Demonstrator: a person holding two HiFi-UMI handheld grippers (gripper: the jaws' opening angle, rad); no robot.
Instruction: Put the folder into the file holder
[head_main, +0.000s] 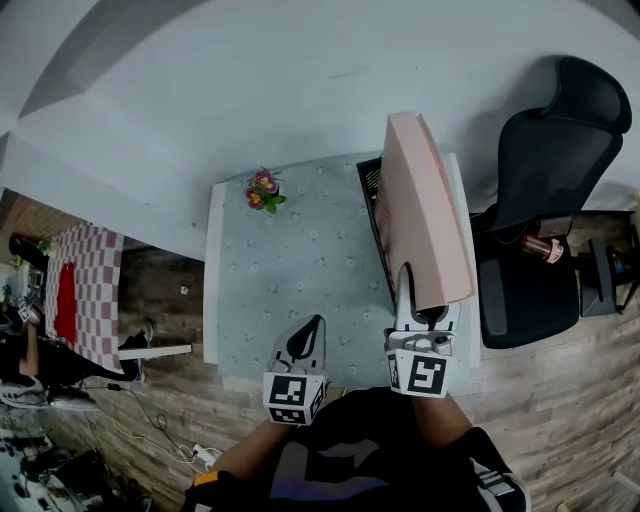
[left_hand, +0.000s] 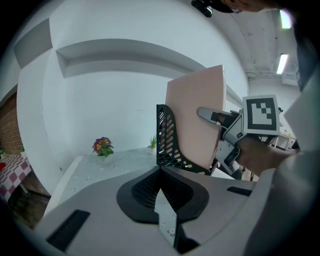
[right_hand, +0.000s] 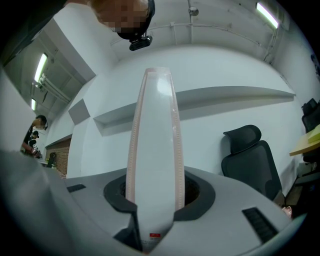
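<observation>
Dark-sleeved arms (head_main: 345, 455) at near edge, one gripper in each hand. Far left, off the work area: checkered table (head_main: 88, 285), not in play. Pale flowered table (head_main: 290, 270) in the middle, small flower pot (head_main: 264, 189) at its far left corner, well apart from everything else.

Left gripper (head_main: 312, 328) hovers over the near edge of the table, jaws closed to a thin slit with tips together, nothing between them, touching nothing. Looks parked out of the way, likely free to steady things if needed.

File holder (left_hand: 165, 137), black mesh, stands at far right of the table. Pink folder (head_main: 425, 200) is upright on edge just right of the holder's mesh wall, its far part over the holder. Cannot tell if the bottom edge is inside a slot yet; judged not seated. Upright hold makes sense: a thin edge has to drop into a narrow slot.

Right gripper (head_main: 412, 300) pinches the folder's near end, jaws narrow and pressed on both faces, spine running straight up between them. Grip at the near end keeps the far end free to enter.

Black office chair (head_main: 545, 180) right of the table, untouched
</observation>
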